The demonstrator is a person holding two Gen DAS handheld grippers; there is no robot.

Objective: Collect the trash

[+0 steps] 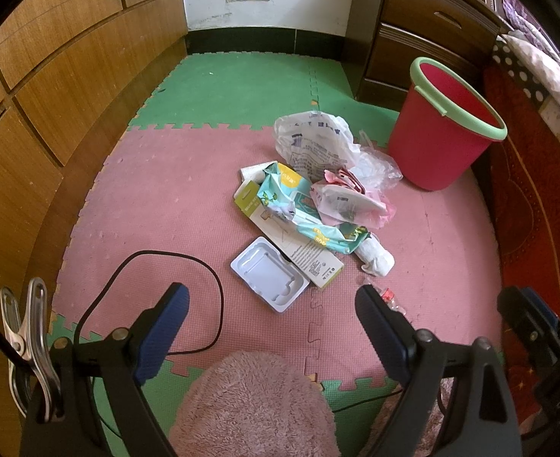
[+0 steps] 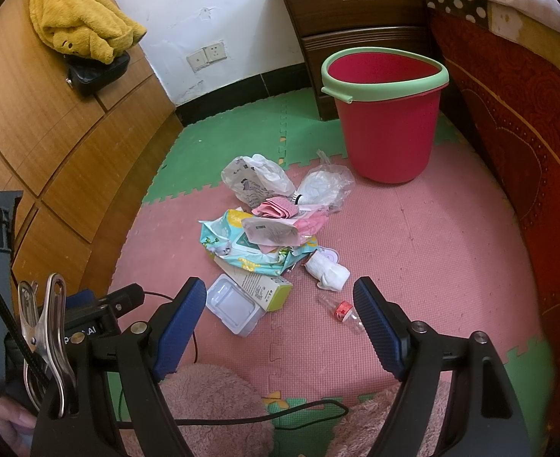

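Note:
A pile of trash lies on the pink foam mat: a white printed plastic bag (image 1: pixel 312 141) (image 2: pixel 255 179), a teal wipes packet (image 1: pixel 310 213) (image 2: pixel 242 247), a green-edged carton (image 1: pixel 310 262) (image 2: pixel 266 287), a white plastic tray (image 1: pixel 268 280) (image 2: pixel 234 304), a rolled white tissue (image 1: pixel 375 259) (image 2: pixel 329 270) and a small clear bottle with a red label (image 2: pixel 343 310) (image 1: pixel 390 299). A red bin with a green rim (image 1: pixel 444 129) (image 2: pixel 386 114) stands upright behind the pile, empty as far as I can see. My left gripper (image 1: pixel 272 323) and right gripper (image 2: pixel 280 316) are both open and empty, held above the mat short of the pile.
Wooden cabinets (image 1: pixel 51 95) run along the left. A dark nightstand (image 2: pixel 352 19) and a bed with a red cover (image 2: pixel 516 133) stand at the right. A black cable (image 1: pixel 188 266) loops on the mat. Pink fluffy slippers (image 1: pixel 253 407) are below the grippers.

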